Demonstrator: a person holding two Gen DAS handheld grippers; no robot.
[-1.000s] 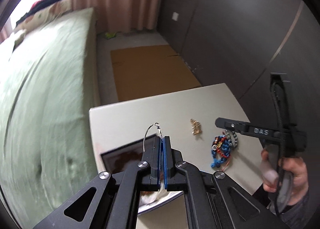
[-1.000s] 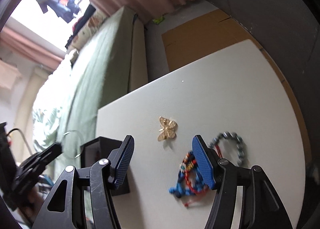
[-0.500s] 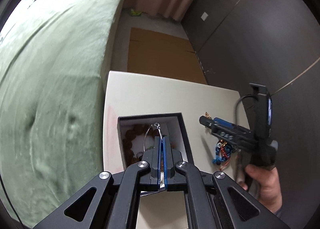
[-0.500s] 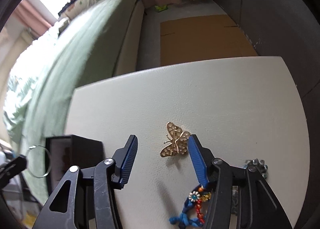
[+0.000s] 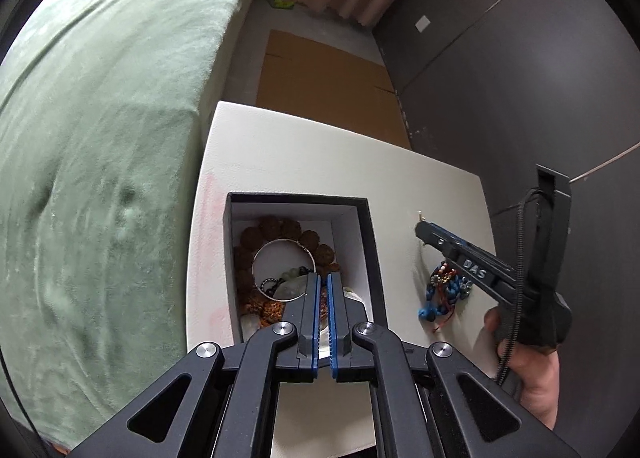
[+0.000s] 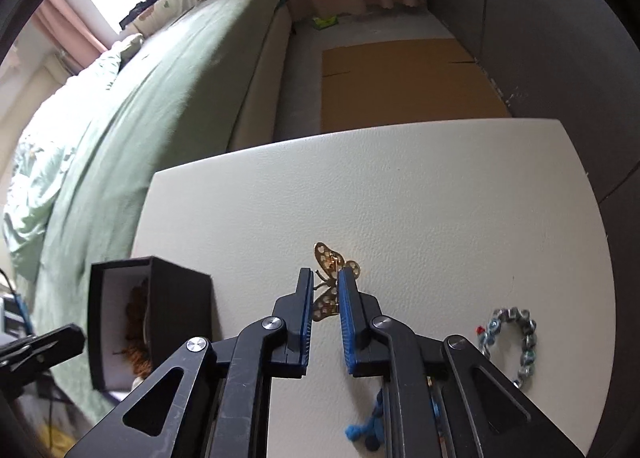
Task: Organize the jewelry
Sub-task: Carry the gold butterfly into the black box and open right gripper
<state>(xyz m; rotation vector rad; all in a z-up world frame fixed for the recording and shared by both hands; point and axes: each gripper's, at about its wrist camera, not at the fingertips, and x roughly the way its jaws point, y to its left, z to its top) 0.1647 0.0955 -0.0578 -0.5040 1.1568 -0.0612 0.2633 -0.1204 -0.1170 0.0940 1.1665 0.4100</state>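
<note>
My right gripper (image 6: 324, 286) has just closed onto the gold butterfly brooch (image 6: 334, 264), so I'd lift slowly, while my left gripper (image 5: 323, 286), nearly shut, hangs over the box (image 5: 372, 242), its silver hoop (image 5: 282, 264) possibly freed.

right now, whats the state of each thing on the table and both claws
black box, open, jewelry inside
silver hoop, inside box at left claw tips
left claw, shut, hold on hoop unclear
right claw, just been closing, grips butterfly brooch
butterfly brooch, tipped up on edge
blue bead bracelet, loose on table
grey bead bracelet, loose on table
</note>
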